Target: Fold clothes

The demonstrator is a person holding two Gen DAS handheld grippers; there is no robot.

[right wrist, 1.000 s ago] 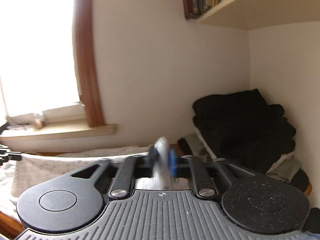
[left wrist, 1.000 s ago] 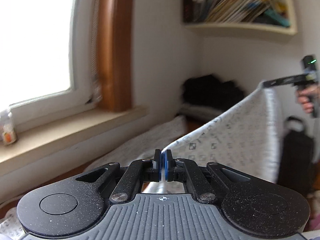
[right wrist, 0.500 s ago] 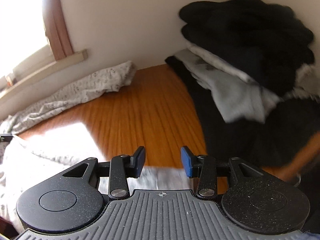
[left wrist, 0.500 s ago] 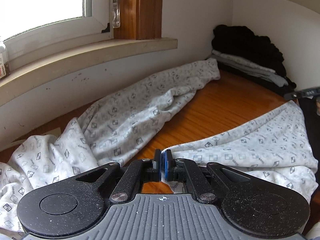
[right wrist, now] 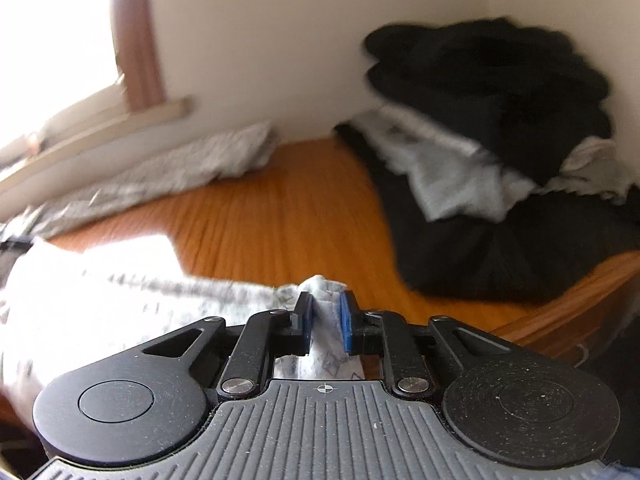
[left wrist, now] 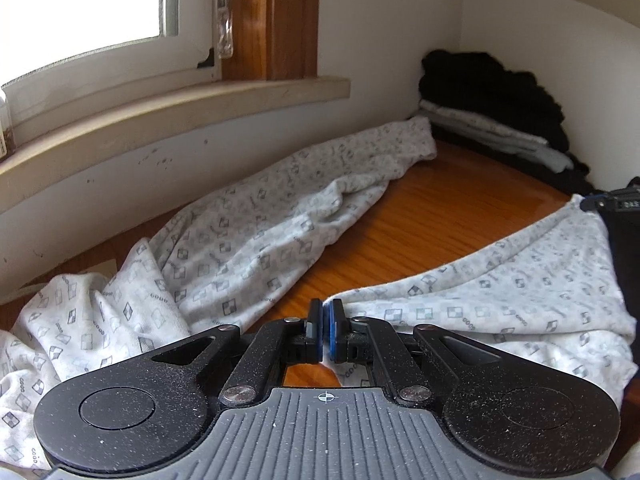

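While lying on the wooden tabletop (left wrist: 436,216), the white patterned garment (left wrist: 256,236) is stretching its long axis from the near left toward the far right corner, one length running along the wall under the window sill (left wrist: 172,108). Left claw (left wrist: 324,334) is staying pressed together, pinching an edge of the garment's near fold. Right claw (right wrist: 326,326) is closing, a bunched corner of the same cloth sitting between its blue pads. Stack of folded dark and grey clothes (right wrist: 492,136) is sitting in the far corner. No containers showing.
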